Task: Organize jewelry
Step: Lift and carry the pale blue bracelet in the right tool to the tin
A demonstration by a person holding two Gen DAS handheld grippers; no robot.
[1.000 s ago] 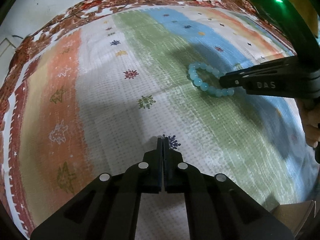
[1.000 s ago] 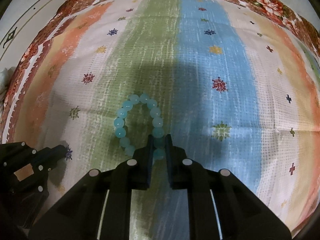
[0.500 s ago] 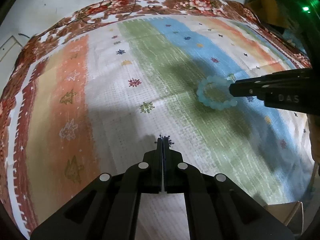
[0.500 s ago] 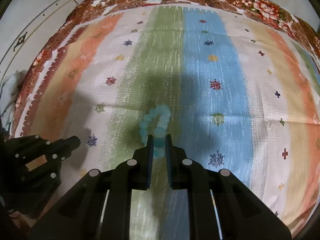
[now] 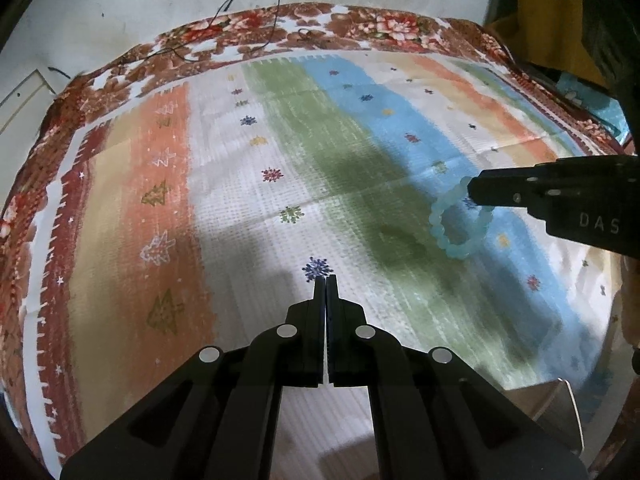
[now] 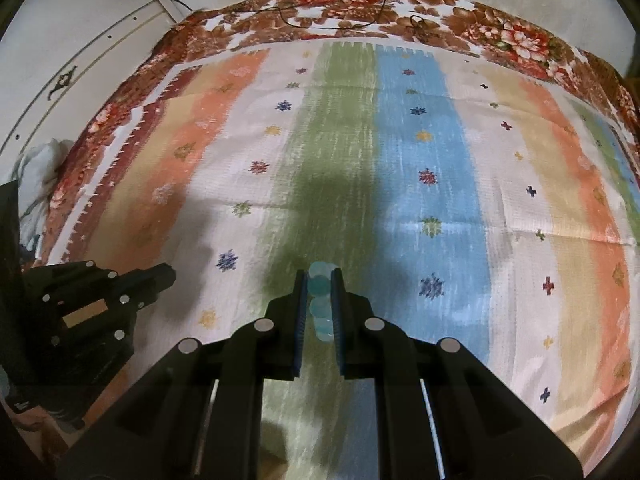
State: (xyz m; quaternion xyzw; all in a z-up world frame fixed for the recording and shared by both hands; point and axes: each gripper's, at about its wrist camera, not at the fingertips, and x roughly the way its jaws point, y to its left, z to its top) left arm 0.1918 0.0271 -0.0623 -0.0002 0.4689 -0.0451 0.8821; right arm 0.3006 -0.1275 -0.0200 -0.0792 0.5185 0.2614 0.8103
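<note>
The bracelet (image 5: 456, 222) is pinched in the right gripper (image 6: 320, 280) jaws and hangs above the cloth (image 5: 240, 200). The left gripper (image 5: 325, 278) jaws are pressed together. The round beads could be squeezed out, and the bracelet dropped.

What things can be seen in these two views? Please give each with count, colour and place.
bead bracelet: one, pale turquoise, hanging from the right tongs above the cloth
striped cloth: one, green, blue, orange and white bands with small stars, spread over the surface
floral blanket: one, brown and red, under the cloth at the far edge
thin cable: one, black, on the far edge and floor
cardboard box: one, brown, near right corner of the left view
left tongs: black, shut, empty
right tongs: black, shut on the bracelet
</note>
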